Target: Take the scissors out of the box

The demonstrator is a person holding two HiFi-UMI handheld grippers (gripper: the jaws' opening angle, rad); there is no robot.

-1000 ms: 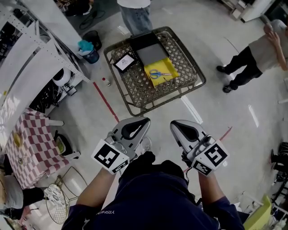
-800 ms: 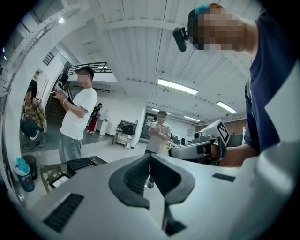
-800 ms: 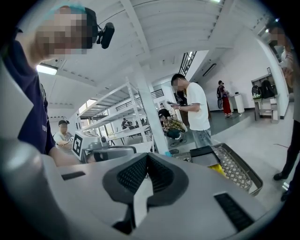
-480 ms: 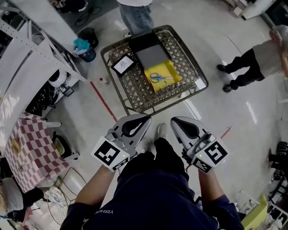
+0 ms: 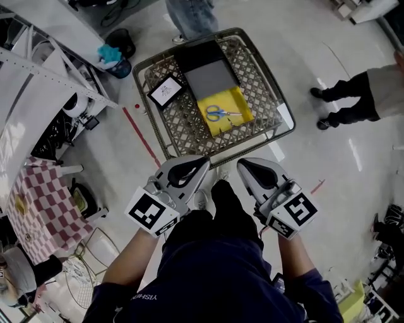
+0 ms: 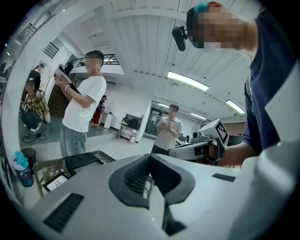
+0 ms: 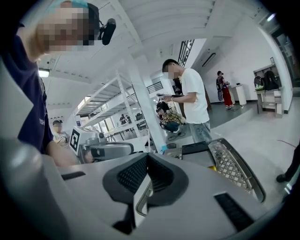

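Drawn nearer to scissors (image 5: 222, 113) in box (image 5: 238, 99) at twelve o'clock, left gripper (image 5: 204, 161) and right gripper (image 5: 241, 163) apparently closed, empty, yet to open.

From the near side you have clear air above the basket (image 5: 183, 117) and straight down into the open yellow box (image 5: 240, 103). At its far edge a grey box (image 5: 211, 79) and black lid (image 5: 199, 55) close in. A person (image 5: 192, 16) stands beyond the far rim, with shelving (image 5: 38, 69) on the left.

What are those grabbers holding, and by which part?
Nothing. The left gripper and right gripper are shut and empty; the scissors lie in the yellow box.
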